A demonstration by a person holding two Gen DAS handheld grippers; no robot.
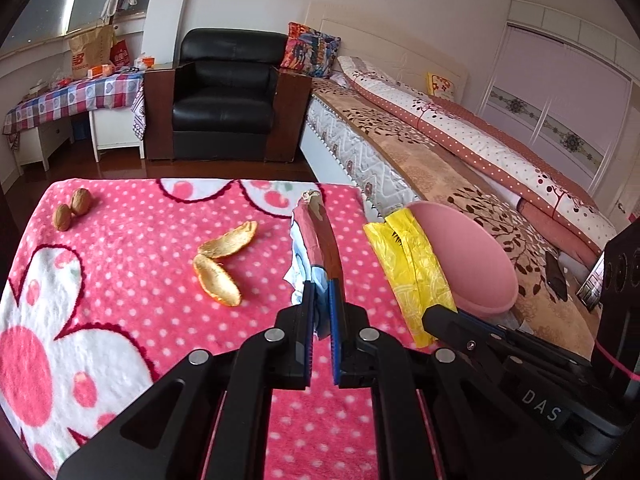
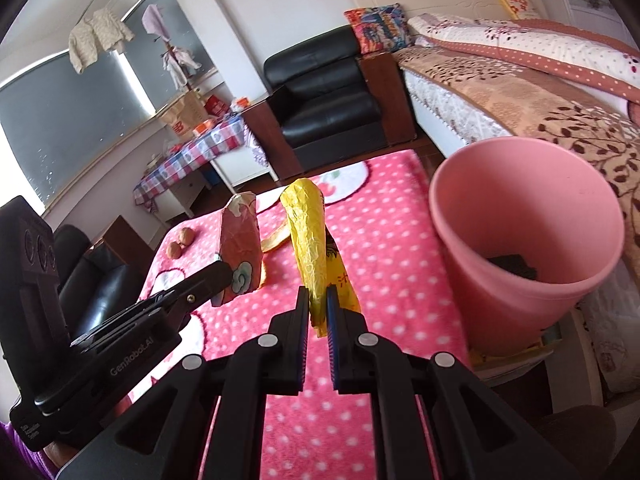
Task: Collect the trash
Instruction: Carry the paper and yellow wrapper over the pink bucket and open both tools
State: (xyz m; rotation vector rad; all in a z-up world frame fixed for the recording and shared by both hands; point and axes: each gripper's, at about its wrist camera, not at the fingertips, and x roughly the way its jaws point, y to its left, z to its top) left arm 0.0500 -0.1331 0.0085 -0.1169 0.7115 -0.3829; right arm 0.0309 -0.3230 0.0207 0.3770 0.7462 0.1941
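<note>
My left gripper (image 1: 320, 294) is shut on a red snack wrapper (image 1: 318, 236) and holds it above the pink dotted blanket (image 1: 120, 288); the wrapper also shows in the right wrist view (image 2: 239, 240). My right gripper (image 2: 318, 300) is shut on a yellow wrapper (image 2: 310, 236), which shows in the left wrist view (image 1: 412, 264) next to the pink bin (image 1: 468, 256). The pink bin (image 2: 520, 216) stands to the right of the blanket with something dark at its bottom. Orange peels (image 1: 222, 264) and two walnuts (image 1: 72, 208) lie on the blanket.
A bed (image 1: 460, 152) runs along the right behind the bin. A black armchair (image 1: 226, 96) and a table with a checked cloth (image 1: 72, 100) stand beyond the blanket's far edge.
</note>
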